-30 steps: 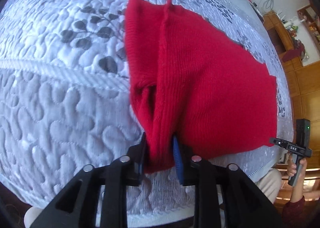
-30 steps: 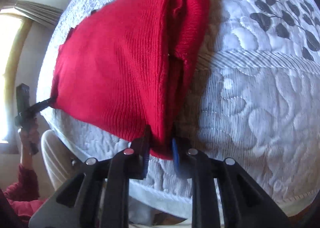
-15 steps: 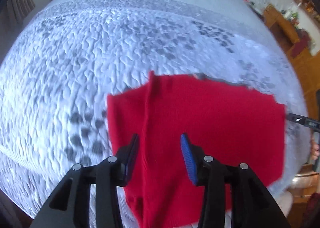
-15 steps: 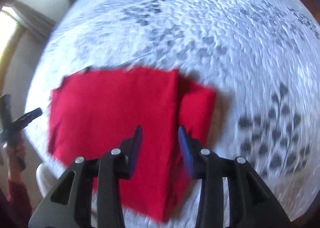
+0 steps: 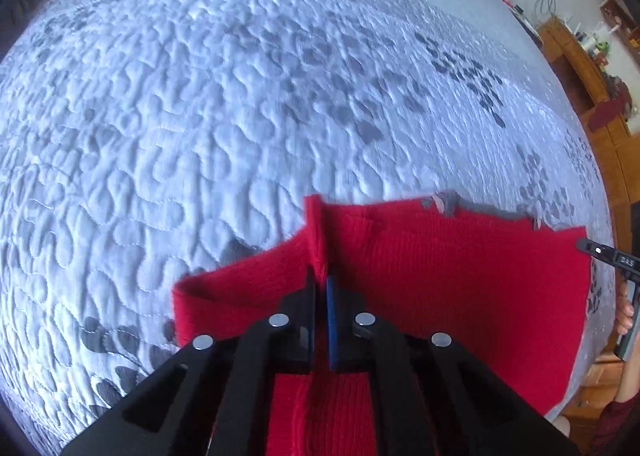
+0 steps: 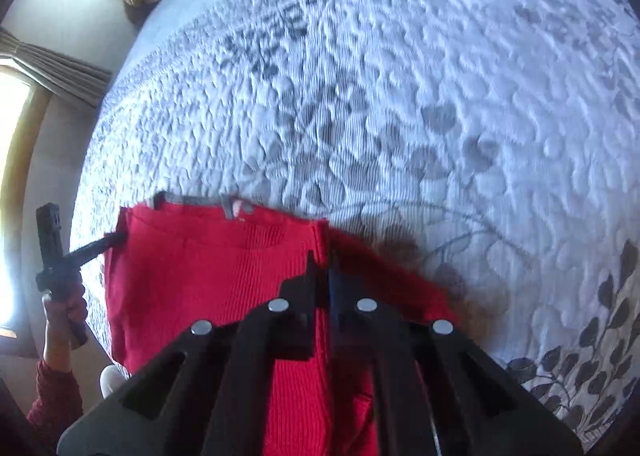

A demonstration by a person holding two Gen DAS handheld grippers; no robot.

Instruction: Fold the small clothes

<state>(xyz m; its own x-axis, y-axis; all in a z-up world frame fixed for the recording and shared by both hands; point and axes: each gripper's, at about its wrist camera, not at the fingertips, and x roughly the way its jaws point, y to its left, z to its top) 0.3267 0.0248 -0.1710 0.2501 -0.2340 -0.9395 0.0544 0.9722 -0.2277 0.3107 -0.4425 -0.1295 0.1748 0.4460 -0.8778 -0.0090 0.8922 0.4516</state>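
A red knit garment (image 5: 440, 276) lies folded on the white quilted bedspread (image 5: 240, 116), a grey label at its far edge. My left gripper (image 5: 321, 282) points steeply down, its jaws closing tight on a raised ridge of the red knit near the garment's left side; a loose flap spreads to its left. In the right wrist view the same garment (image 6: 200, 276) stretches leftward. My right gripper (image 6: 321, 262) is closing on its right-hand fold line, with red cloth pinched between the pads. Each view shows the other gripper at the garment's opposite corner: right gripper (image 5: 588, 246), left gripper (image 6: 114, 240).
The bedspread (image 6: 440, 116) extends far beyond the garment, with grey leaf prints. Wooden furniture (image 5: 580, 68) stands past the bed's right side. A curtain (image 6: 52, 64) and bright window are at the left. A person's hand (image 6: 64, 308) in a red sleeve holds the left gripper.
A second ago both grippers pinched the garment's near edge. They then opened and moved over it toward its far side. Now both are shut on the cloth again.
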